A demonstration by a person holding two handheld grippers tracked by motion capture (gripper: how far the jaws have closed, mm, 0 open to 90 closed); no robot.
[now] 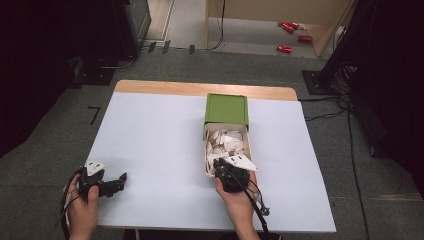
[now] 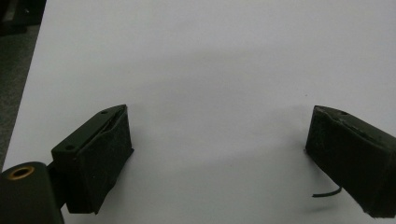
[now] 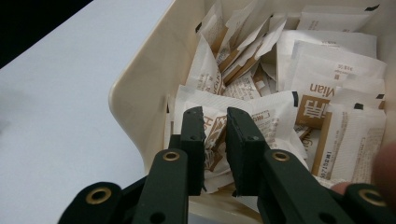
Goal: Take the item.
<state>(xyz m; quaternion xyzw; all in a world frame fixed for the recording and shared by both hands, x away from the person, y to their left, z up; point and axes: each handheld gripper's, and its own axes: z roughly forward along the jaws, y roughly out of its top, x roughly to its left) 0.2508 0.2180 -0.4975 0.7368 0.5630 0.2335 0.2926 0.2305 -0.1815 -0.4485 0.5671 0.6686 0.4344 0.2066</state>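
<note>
a cream tray (image 1: pixel 206 150) of paper sachets (image 3: pixel 322 79) is seen mid-desk (image 1: pixel 150 150), near a green box (image 1: pixel 226 110). one light, crinkly, flimsy sachet (image 3: pixel 215 133) is pinched at its edge by the right tongs (image 3: pixel 215 122). the left tongs (image 2: pixel 219 135) are held released at the near left.

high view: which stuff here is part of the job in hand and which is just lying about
In the job:
- cream drawer pulled out of the green box
- white and brown sachets heaped in it
- right gripper, jaws nearly closed around one sachet

Lying about:
- left gripper, open, resting on the white table
- red cans on the floor beyond
- cables on the carpet
</note>
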